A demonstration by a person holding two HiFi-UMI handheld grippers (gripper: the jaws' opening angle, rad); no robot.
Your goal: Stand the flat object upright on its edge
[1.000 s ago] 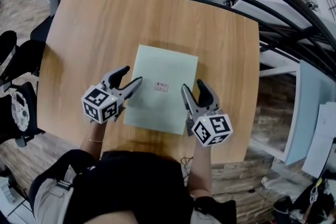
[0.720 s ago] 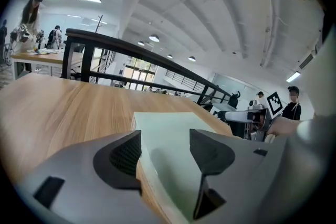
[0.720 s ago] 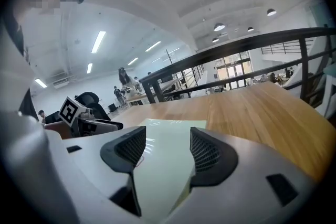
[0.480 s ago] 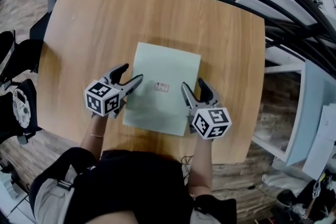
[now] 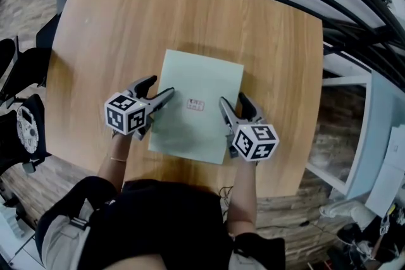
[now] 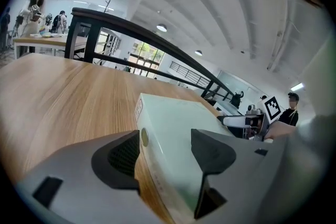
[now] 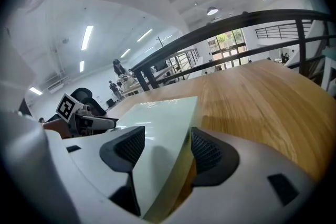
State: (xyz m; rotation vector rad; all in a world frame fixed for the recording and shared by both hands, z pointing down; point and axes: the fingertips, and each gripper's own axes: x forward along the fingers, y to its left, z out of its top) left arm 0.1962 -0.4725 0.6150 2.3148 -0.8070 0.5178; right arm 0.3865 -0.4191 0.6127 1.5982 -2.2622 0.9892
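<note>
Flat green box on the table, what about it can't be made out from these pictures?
- Print on the red label on top of the flat green box: head view, too small to read.
- Print on the side sticker: left gripper view, too small and seen at a steep slant.
- The box's underside: every view, hidden against the table.

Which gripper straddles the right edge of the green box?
The right gripper: its jaws, just opening, straddle the box's right edge; the left gripper's, likewise, the left.

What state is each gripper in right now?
Left gripper: open, just widened, astride left edge of the pale green box.
Right gripper: open, just widened, astride its right edge.
</note>
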